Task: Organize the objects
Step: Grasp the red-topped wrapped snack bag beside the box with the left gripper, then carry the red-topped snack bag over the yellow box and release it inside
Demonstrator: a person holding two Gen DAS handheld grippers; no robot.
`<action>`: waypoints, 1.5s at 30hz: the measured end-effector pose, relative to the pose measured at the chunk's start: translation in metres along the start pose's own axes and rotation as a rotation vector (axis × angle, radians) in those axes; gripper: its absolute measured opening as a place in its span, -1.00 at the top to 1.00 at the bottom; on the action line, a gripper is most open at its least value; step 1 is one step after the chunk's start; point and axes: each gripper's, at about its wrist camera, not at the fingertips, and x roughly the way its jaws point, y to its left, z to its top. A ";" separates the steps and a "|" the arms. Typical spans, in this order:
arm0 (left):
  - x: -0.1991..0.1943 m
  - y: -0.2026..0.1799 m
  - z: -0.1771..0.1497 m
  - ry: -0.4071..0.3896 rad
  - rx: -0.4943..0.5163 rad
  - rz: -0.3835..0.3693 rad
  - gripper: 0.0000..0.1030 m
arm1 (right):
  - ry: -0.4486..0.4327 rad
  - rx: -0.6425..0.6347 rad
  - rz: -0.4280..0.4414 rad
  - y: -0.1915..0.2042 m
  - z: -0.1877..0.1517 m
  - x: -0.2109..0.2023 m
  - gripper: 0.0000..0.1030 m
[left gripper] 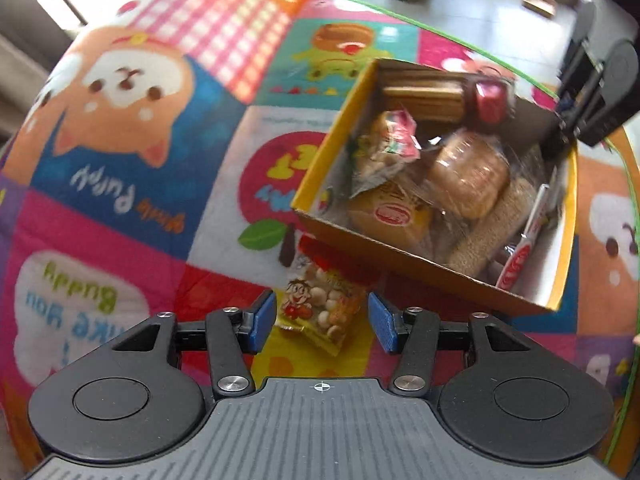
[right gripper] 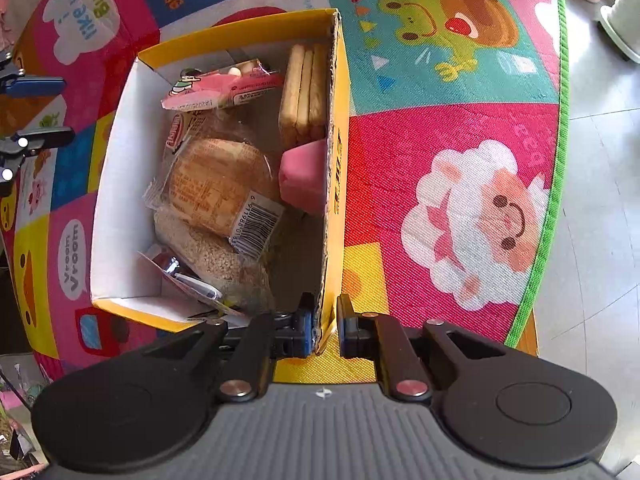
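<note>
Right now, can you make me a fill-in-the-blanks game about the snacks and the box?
1. The snack packet between the left gripper's fingers lies on the ____, outside the box.
2. The right gripper pinches the box's ____.
3. The yellow box is ____ on the inside.
4. The biscuits stand next to a ____ block.

Missing words: mat; wall; white; pink
</note>
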 end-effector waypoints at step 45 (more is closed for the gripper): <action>-0.007 -0.036 -0.107 0.303 -0.936 -0.188 -0.01 | 0.000 -0.084 0.024 0.000 0.000 -0.009 0.79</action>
